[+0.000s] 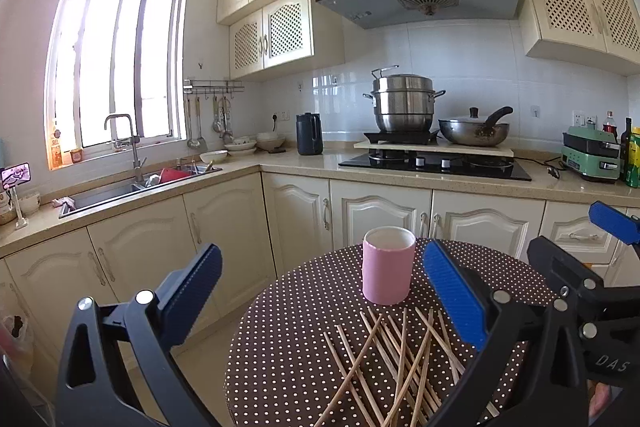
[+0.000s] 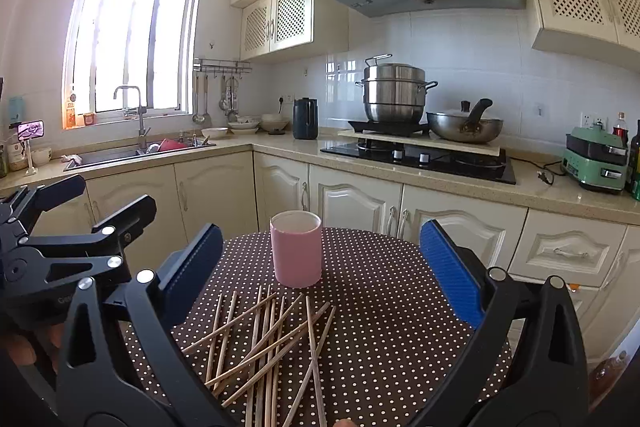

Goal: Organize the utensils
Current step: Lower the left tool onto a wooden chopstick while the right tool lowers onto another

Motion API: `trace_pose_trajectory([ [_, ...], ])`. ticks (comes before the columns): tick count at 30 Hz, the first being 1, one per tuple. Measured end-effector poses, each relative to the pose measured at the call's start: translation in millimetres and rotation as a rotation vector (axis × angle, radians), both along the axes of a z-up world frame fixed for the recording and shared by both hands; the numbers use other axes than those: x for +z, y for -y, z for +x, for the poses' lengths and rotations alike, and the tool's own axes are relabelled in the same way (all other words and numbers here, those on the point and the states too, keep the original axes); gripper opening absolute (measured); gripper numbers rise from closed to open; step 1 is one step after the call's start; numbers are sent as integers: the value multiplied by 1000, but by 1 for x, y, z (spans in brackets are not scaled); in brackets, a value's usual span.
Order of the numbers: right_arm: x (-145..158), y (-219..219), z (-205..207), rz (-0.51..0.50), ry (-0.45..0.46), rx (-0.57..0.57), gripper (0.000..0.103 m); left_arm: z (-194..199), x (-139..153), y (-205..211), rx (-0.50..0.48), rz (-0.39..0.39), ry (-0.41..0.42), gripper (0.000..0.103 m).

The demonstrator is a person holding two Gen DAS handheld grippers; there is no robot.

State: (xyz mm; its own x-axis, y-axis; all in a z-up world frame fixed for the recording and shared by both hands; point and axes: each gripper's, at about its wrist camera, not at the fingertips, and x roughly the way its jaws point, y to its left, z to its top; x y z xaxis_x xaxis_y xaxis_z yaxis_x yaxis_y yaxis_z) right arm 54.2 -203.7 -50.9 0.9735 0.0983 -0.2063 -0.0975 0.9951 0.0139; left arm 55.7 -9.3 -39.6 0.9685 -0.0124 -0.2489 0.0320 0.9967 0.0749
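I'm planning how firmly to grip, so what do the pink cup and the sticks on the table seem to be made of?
The pink cup: likely glazed ceramic, going by its thick rim, matte pink wall and pale interior, though plastic is possible. The sticks: thin, pale tan and dull, so they look like bare bamboo or wood chopsticks. They lie crossed in a loose pile on the dotted tablecloth, which appears to be fabric or vinyl.

One pink cup (image 2: 296, 249) standing on the polka-dot table (image 2: 392, 291), and right in front of the cup a messy crisscrossed heap of wooden chopsticks (image 2: 268, 343). I count roughly a dozen, but they overlap too much to be sure. Behind the cup on the stove: one steel stockpot (image 2: 394, 93), one wok (image 2: 464, 127). Left of the pot, one dark kettle (image 2: 305, 124).
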Motion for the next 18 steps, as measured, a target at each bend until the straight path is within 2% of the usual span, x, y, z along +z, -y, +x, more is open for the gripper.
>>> trace_pose_trajectory([
  [7,-21,2,23,-34,-84,-31,97,30,-27,4,-25,32,-97,99],
  [12,-42,11,48,-48,-205,-43,97,65,-57,-3,-58,51,-255,97],
  [14,-56,15,59,-64,-274,-42,97,78,-72,-5,-77,54,-325,85],
  [18,-86,20,77,-93,-396,-39,97,99,-104,0,-157,71,-467,73],
])
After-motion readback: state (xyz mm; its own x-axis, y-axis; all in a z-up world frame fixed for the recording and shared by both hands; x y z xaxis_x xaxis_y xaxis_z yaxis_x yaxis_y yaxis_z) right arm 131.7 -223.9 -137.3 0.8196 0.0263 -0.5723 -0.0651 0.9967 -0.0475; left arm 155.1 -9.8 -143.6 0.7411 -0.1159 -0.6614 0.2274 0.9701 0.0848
